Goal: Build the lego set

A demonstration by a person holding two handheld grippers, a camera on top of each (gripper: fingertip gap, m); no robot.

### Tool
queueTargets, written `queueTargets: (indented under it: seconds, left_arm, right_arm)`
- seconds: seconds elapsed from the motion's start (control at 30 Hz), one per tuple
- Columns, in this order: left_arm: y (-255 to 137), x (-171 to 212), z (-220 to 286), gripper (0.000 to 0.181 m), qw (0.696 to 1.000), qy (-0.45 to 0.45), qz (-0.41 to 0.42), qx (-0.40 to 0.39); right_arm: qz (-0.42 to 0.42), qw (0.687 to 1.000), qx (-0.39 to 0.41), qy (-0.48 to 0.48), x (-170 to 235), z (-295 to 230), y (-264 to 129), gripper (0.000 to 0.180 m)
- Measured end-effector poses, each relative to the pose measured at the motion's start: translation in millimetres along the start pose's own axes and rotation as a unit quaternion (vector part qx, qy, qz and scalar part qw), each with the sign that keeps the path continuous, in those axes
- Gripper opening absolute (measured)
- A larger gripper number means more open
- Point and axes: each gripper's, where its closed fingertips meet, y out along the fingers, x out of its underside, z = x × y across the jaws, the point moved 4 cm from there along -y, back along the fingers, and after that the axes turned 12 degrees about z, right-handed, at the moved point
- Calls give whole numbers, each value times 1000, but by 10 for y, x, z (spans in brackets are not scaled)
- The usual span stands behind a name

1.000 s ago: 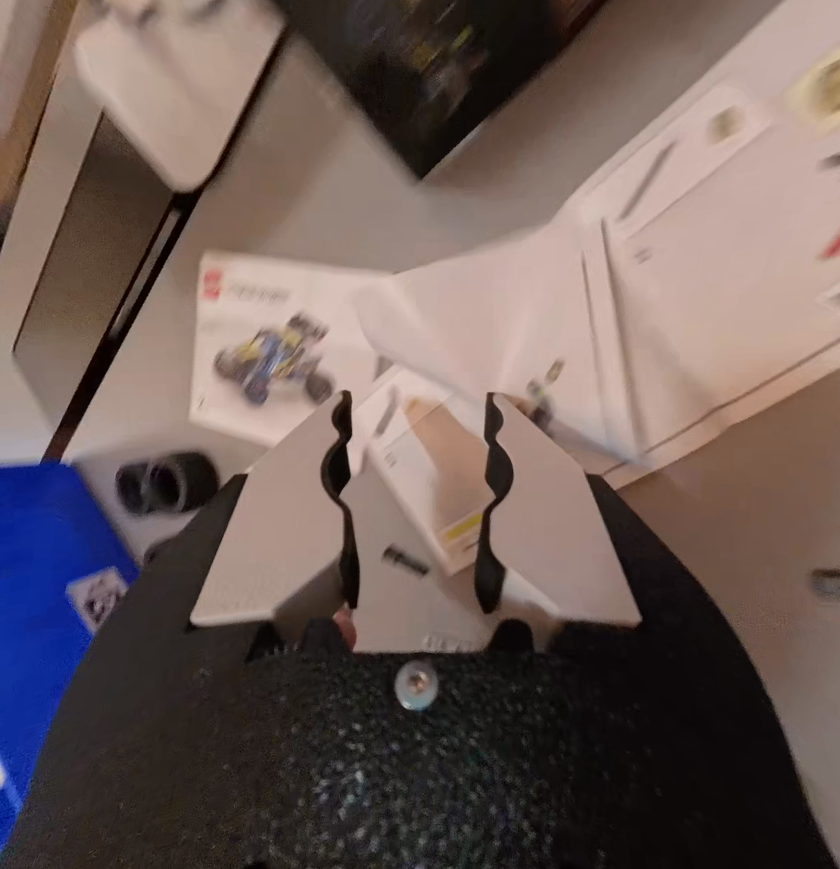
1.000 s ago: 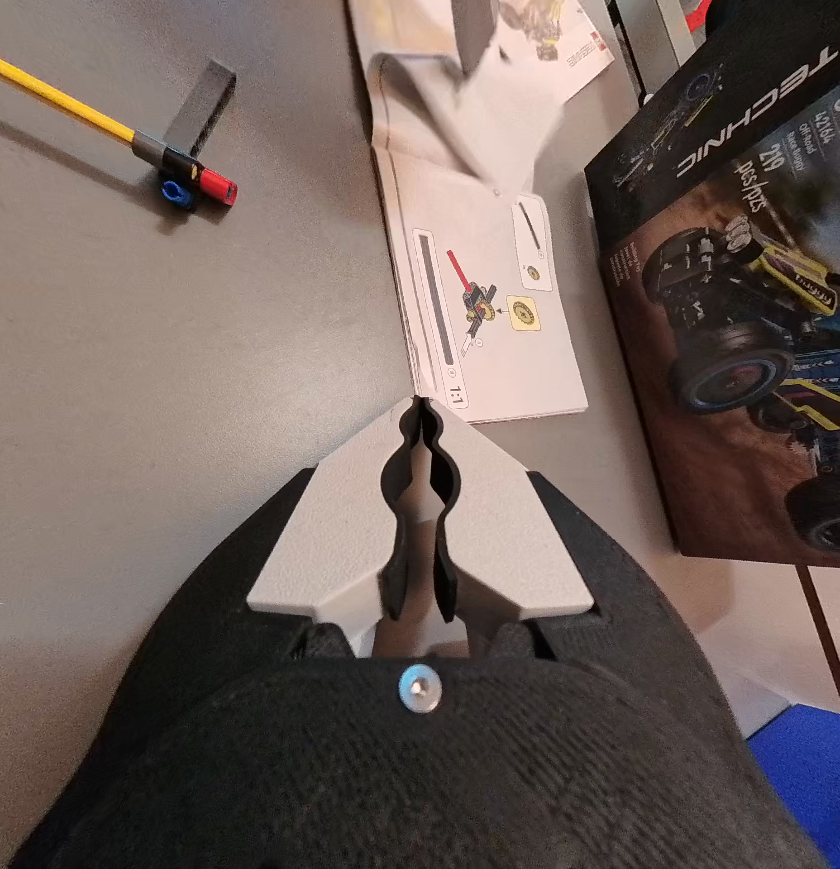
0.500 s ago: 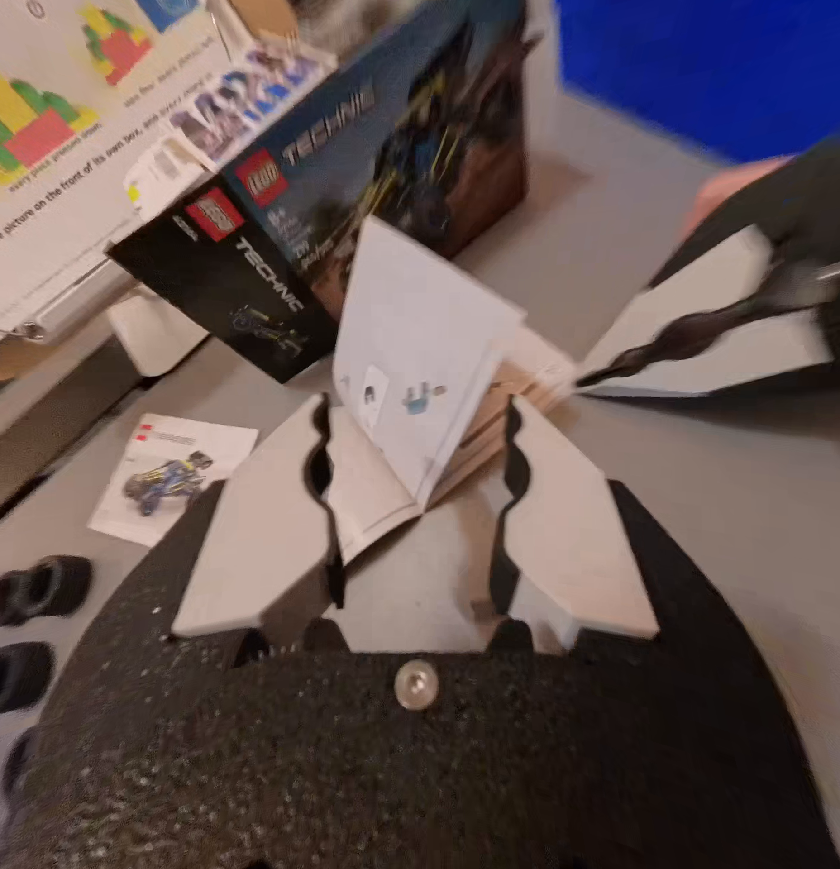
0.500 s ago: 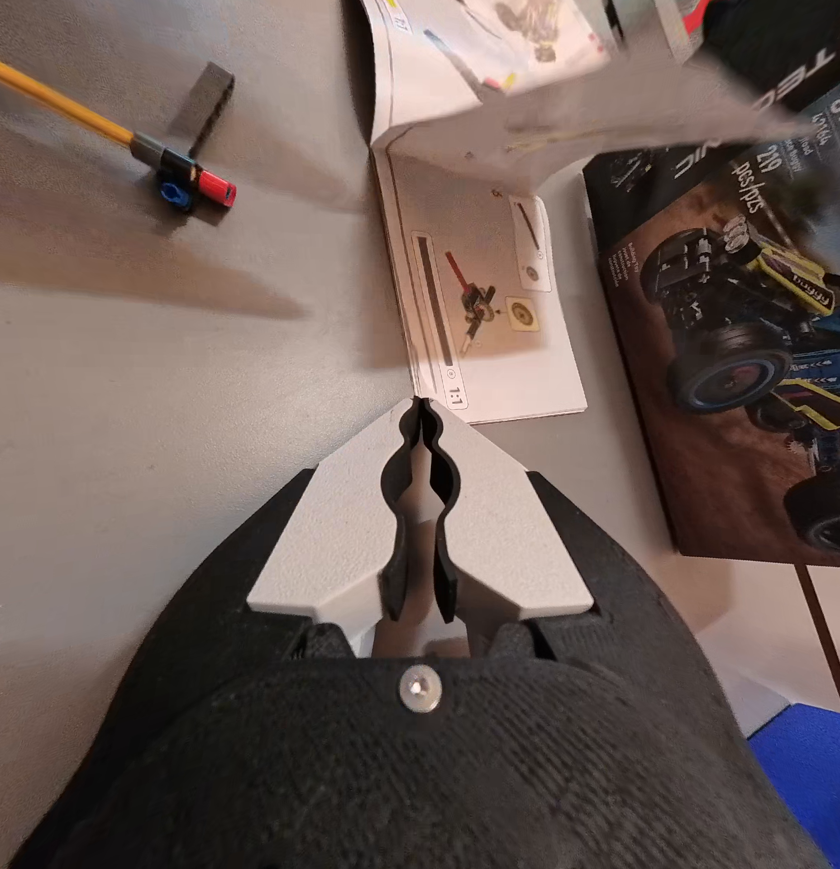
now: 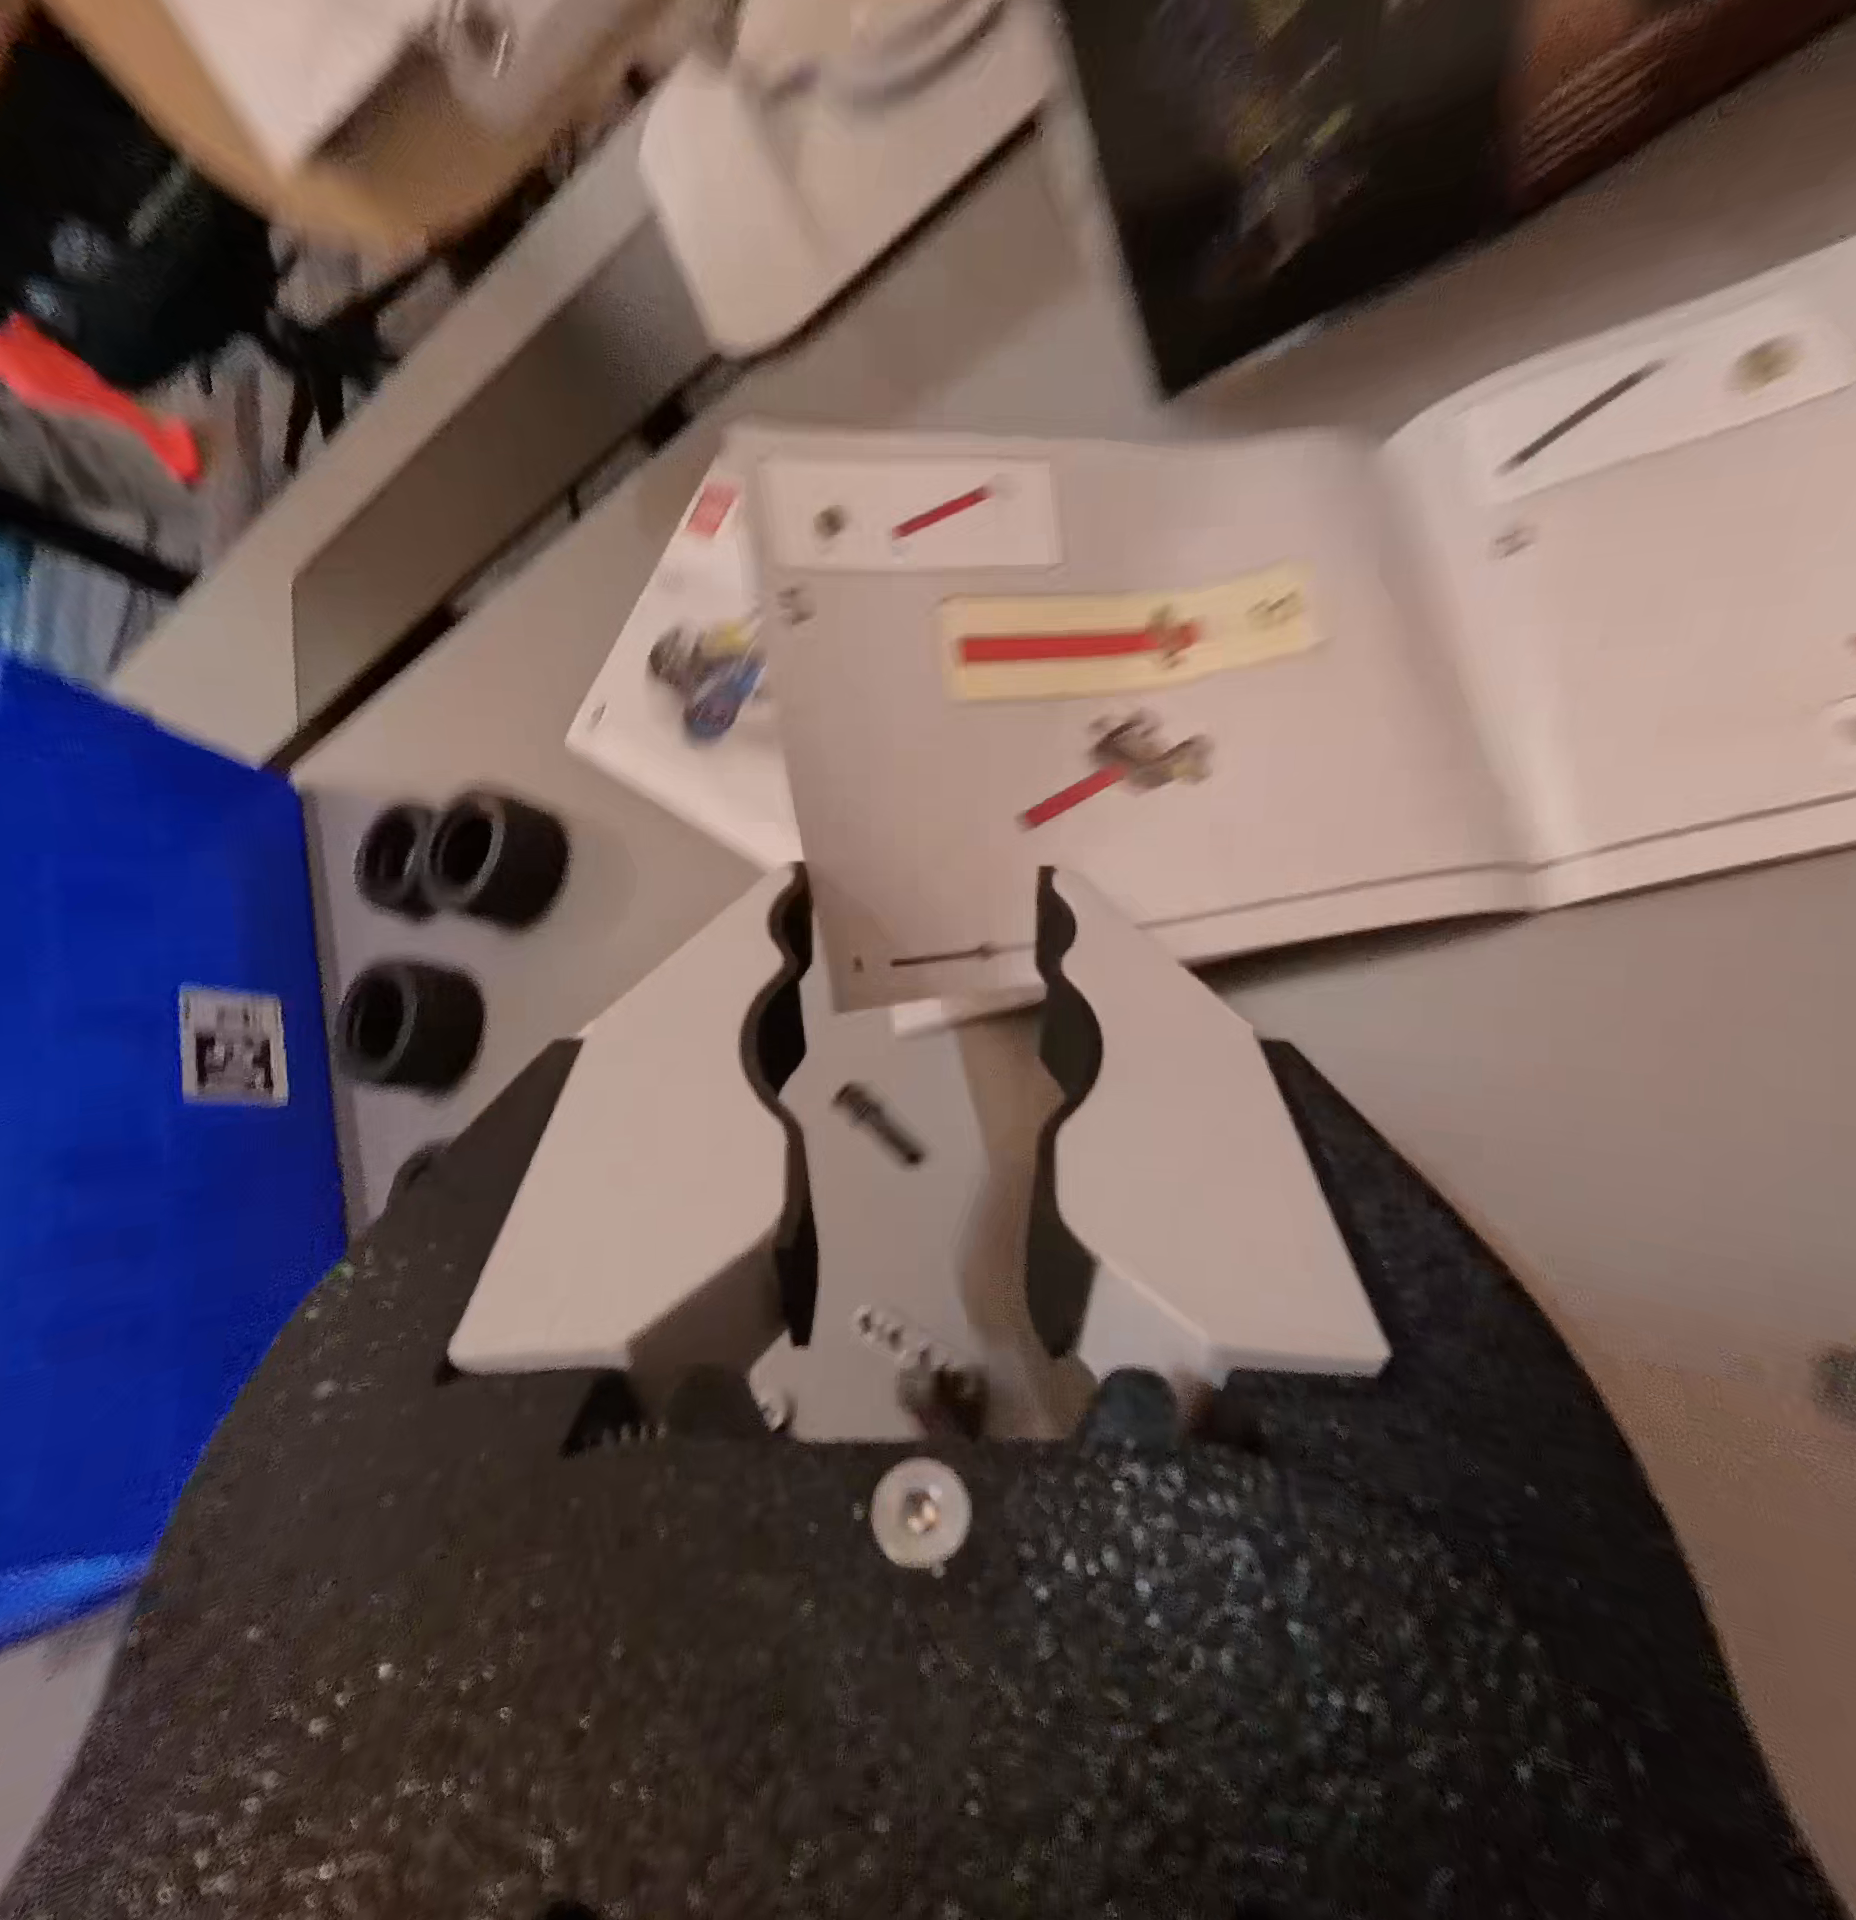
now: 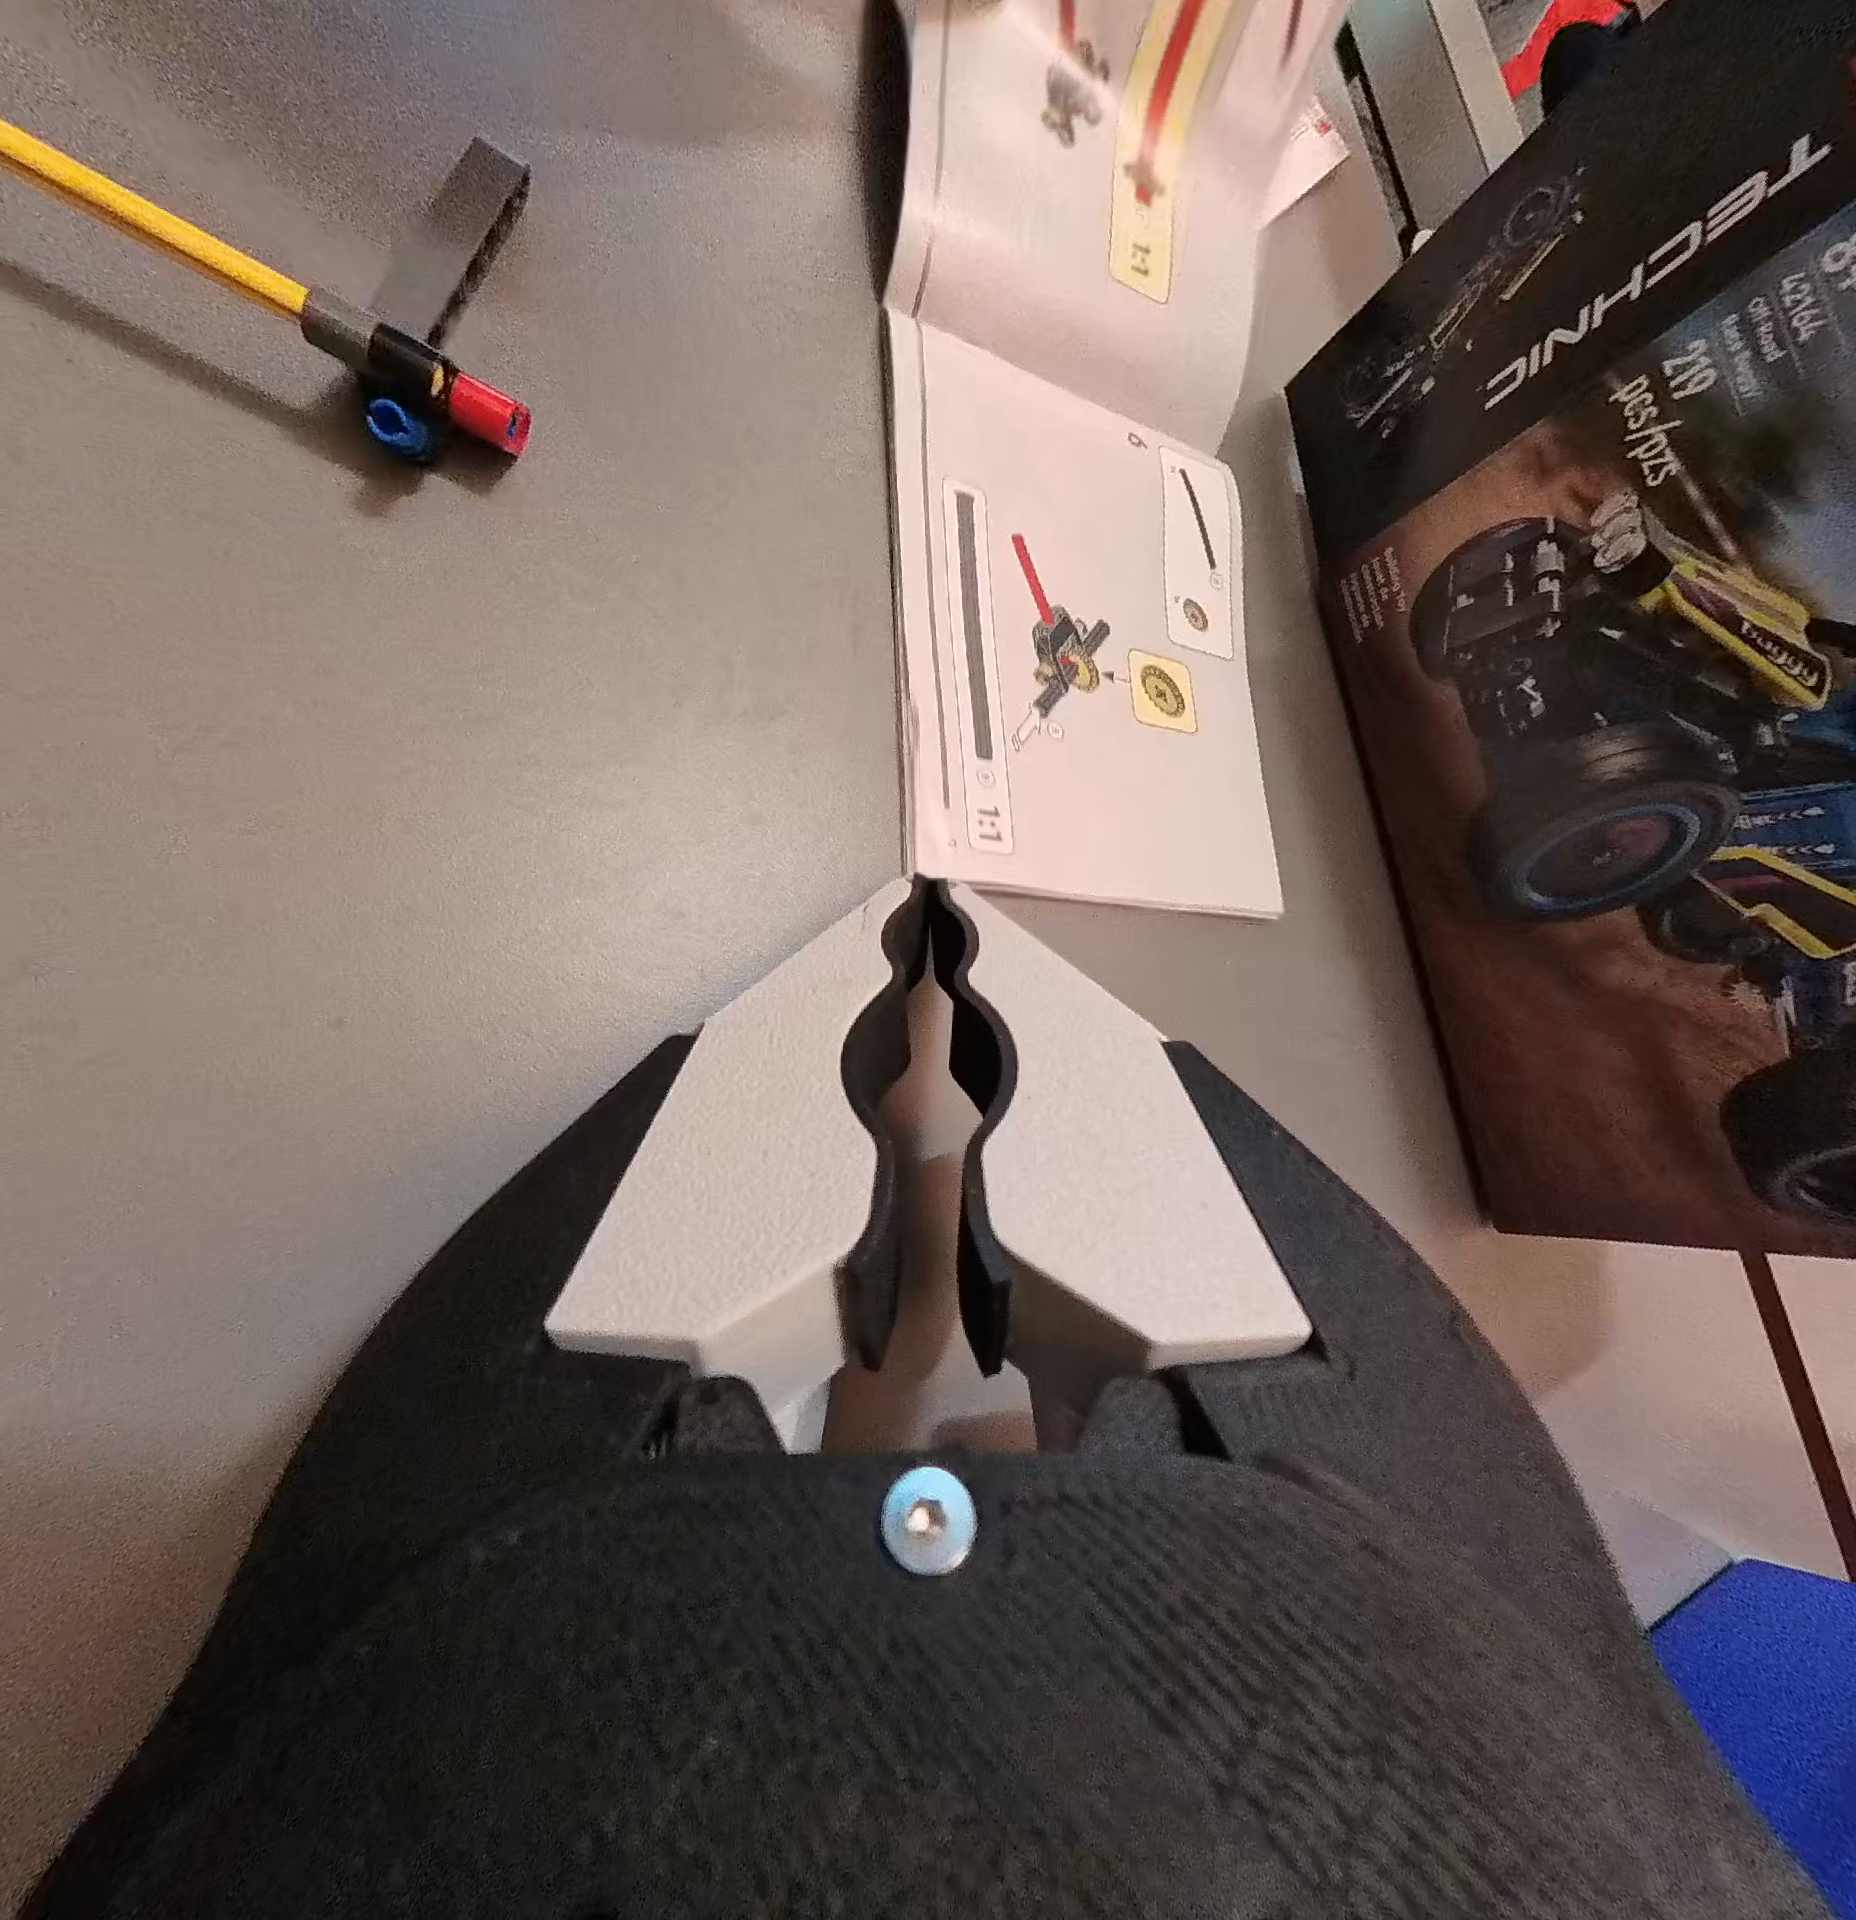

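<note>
Plainly, the left wrist view is smeared with blur, so small things there are hard to read. The left hand-held gripper (image 5: 919, 904) has its fingers spread wide with nothing between them, and through the gap a small dark pin (image 5: 878, 1122) lies on the grey table (image 5: 1526, 1091). Just beyond the fingertips an open instruction booklet (image 5: 1163, 707) lies flat, its far right page cut off by the frame edge. A second, thinner leaflet (image 5: 654, 717) is partly hidden under the booklet's left page. Three black tyres (image 5: 456, 857) sit to the left, beside a blue bin (image 5: 124, 1039) whose top and bottom run out of the picture. A white box (image 5: 841, 187) and the dark lego box (image 5: 1371, 156) stand at the back, both cropped, and the clutter behind the table's far edge is too blurred to name.

The right hand-held gripper (image 6: 926, 894) has its fingertips pressed together on nothing, right at the near corner of the booklet (image 6: 1090, 675), whose upper page curls up, blurred. The lego box (image 6: 1630, 727) lies beside the booklet on the right, cut off at the frame edge. Well apart on the left, a small assembly (image 6: 425, 364) rests on the bare table (image 6: 436, 831): a yellow axle running off the frame, a grey beam, a black and red piece, and a blue pin.
</note>
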Motion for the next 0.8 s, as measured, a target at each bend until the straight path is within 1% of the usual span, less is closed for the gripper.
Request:
queueTargets:
  seconds: [0.1, 0.13, 0.17, 0.2, 0.23, 0.27, 0.3, 0.33, 0.37, 0.4, 0.43, 0.47, 0.5, 0.53, 0.6, 0.67, 0.7, 0.73, 0.8]
  left_arm:
    - [-19, 279, -309, 57, 998, -21, -50, -31]
    - [-50, 293, -393, 63, 997, -27, -51, -43]
    - [-81, 251, -430, 61, 998, -33, -37, -44]
    - [-98, 155, -392, 55, 999, -39, -8, -21]
    - [-101, 31, -280, 48, 999, -41, 28, 23]
    - [-94, -76, -108, 38, 994, -34, 59, 86]
    - [-79, -119, 83, 31, 985, -23, 71, 154]
    - [-33, -78, 211, 26, 979, -18, 53, 194]
    - [36, 23, 269, 20, 978, -13, 16, 206]
    - [96, 126, 301, 15, 978, -10, -15, 210]
    - [116, 142, 338, 11, 975, -22, -11, 220]
    - [110, 128, 375, 7, 972, -40, 0, 233]
    - [102, 150, 406, 2, 969, -48, -5, 243]
    - [96, 159, 412, 0, 968, -49, -6, 246]
    - [92, 161, 412, 0, 968, -49, -6, 246]
    - [89, 165, 413, 0, 967, -55, -8, 247]
    - [75, 168, 422, 0, 966, -56, -9, 251]
    - [44, 172, 443, 0, 964, -53, -10, 260]
    - [-51, 177, 527, 0, 956, -46, -15, 291]
  right_arm:
    - [-3, 1000, 0, -3, 1, -1, 3, 0]
    - [-3, 1000, 3, -2, 0, 1, 2, 0]
    - [-2, 1000, 4, -1, 1, 2, 0, 0]
    - [-4, 1000, 3, 1, 5, 2, -5, 0]
    - [-5, 1000, 2, 6, 7, 3, -10, 0]
    - [-4, 1000, -1, 9, 7, 1, -18, 0]
    - [0, 1000, -10, 14, -1, -20, -34, 0]
    - [11, 999, -18, 29, -36, -34, -56, 0]
    - [41, 998, 1, 47, -134, 28, -89, 0]
    - [84, 993, 52, 67, -280, 182, -139, 0]
    - [123, 982, 114, 84, -423, 372, -194, 0]
    - [142, 974, 151, 94, -521, 498, -205, 0]
    - [132, 974, 157, 92, -544, 548, -135, 0]
    - [102, 981, 144, 86, -503, 546, -9, 0]
    - [48, 989, 121, 64, -365, 507, 252, 0]
    - [1, 996, 81, 45, -227, 379, 428, 0]
    - [-37, 997, 51, 36, -117, 276, 480, 0]
    - [-30, 998, 63, 8, -127, 270, 472, 0]
    - [-58, 996, 64, -32, -99, 234, 388, 0]
